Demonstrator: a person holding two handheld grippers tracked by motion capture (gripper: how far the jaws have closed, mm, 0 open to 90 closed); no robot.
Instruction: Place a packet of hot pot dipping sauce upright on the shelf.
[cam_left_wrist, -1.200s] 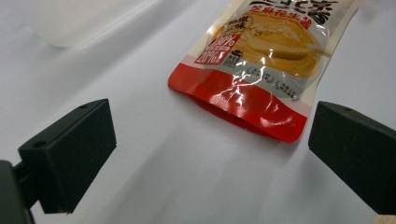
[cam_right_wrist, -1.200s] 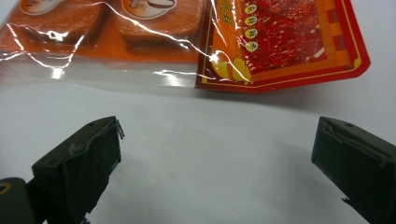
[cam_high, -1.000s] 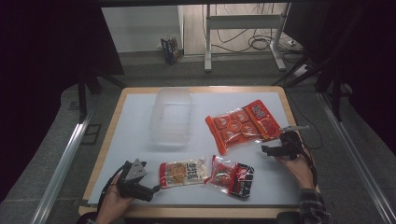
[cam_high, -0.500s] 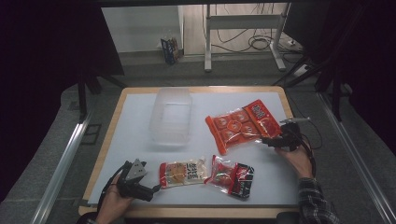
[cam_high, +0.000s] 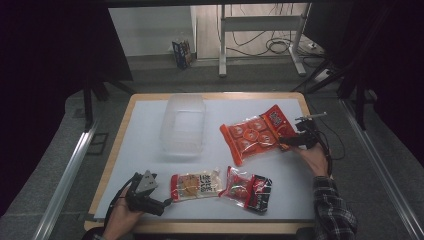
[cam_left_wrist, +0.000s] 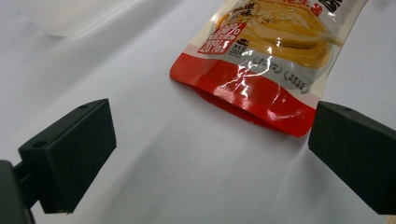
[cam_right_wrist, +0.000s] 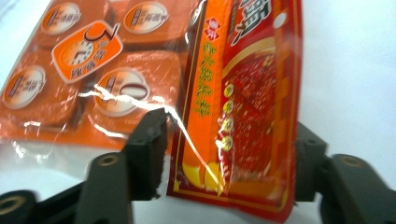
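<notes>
An orange and red snack packet (cam_high: 252, 132) lies at the right of the white table (cam_high: 145, 150). My right gripper (cam_high: 286, 141) has its jaws on either side of the packet's red end, and they have just been closing. In the right gripper view that end of the packet (cam_right_wrist: 247, 93) stands bent up between the jaws of the gripper (cam_right_wrist: 224, 158), which press on it. At the front left my left gripper (cam_high: 165, 202) rests open. Its view shows the red end of a yellow noodle packet (cam_left_wrist: 261, 56) just ahead of the gripper (cam_left_wrist: 210, 154), untouched.
A clear plastic box (cam_high: 183, 122) stands at the back middle of the table. The noodle packet (cam_high: 196, 184) and a dark red snack packet (cam_high: 247, 189) lie side by side near the front edge. Cables and metal legs stand on the floor beyond.
My right gripper has moved up the table to the right end of the orange packet and its jaws have come together on it. The left gripper has stayed still.
</notes>
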